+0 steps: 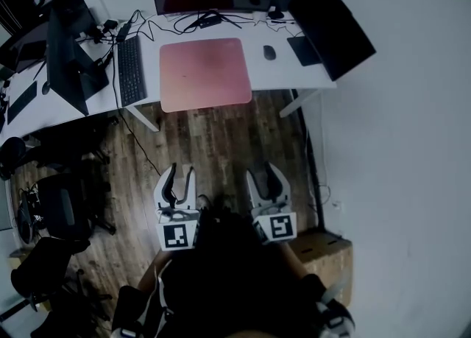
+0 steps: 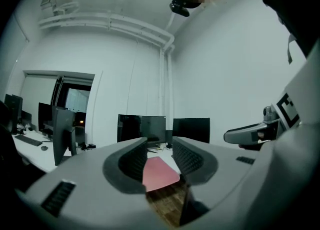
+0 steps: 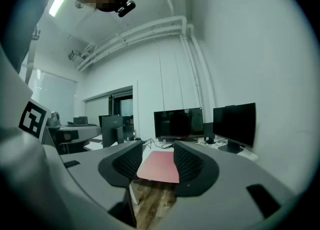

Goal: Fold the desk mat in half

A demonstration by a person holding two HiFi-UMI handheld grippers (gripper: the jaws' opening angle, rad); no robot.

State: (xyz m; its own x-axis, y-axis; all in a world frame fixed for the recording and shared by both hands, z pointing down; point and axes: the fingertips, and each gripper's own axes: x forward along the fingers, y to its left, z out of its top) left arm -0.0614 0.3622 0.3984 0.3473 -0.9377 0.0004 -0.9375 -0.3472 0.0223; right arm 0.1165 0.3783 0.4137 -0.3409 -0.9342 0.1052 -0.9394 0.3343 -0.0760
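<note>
Left gripper (image 1: 181, 174) and right gripper (image 1: 268, 176) are hovering over the wood floor (image 1: 213, 138), jaws apart and empty; the pink desk mat (image 1: 204, 73) is lying flat on the white desk (image 1: 276, 73), well ahead; best approach is probably taking both near corners together, lifting evenly.

Ahead of the left tongs (image 2: 160, 146), the desk mat (image 2: 160, 174) shows only between the jaws, its sides hidden behind them. Far beyond the right tongs (image 1: 267, 175), a small dark object (image 1: 275, 14) on the worktop (image 1: 268, 77) is too small to identify.
</note>
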